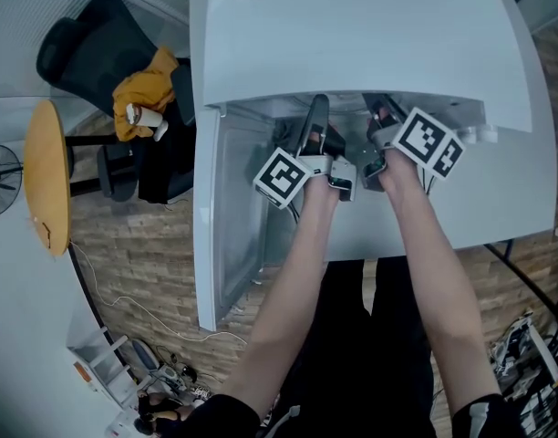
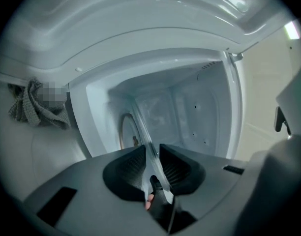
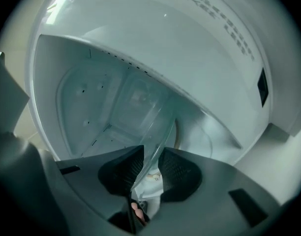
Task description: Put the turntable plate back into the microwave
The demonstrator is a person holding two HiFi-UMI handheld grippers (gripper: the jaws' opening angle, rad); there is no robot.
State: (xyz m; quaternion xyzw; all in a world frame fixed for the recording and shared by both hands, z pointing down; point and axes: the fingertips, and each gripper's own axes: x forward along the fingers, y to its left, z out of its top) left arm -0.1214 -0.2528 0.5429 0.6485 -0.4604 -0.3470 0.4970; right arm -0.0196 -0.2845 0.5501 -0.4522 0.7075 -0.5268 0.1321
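The clear glass turntable plate (image 2: 140,122) (image 3: 158,122) is edge-on inside the white microwave (image 1: 352,35), whose door (image 1: 222,226) hangs open at the left. My left gripper (image 1: 314,126) (image 2: 153,157) reaches into the cavity and is shut on the plate's rim. My right gripper (image 1: 382,115) (image 3: 151,163) is in the cavity beside it. The rim passes between its jaws and leans on one pad, with a slit of light beside the other pad. The round turntable recess (image 2: 125,132) shows on the cavity floor beyond the plate.
The cavity's walls and ceiling stand close around both grippers. A grey cloth (image 2: 35,107) hangs outside at the left. Down on the wooden floor are a black chair with a yellow garment (image 1: 147,89), a round wooden table (image 1: 46,176) and loose cables (image 1: 142,313).
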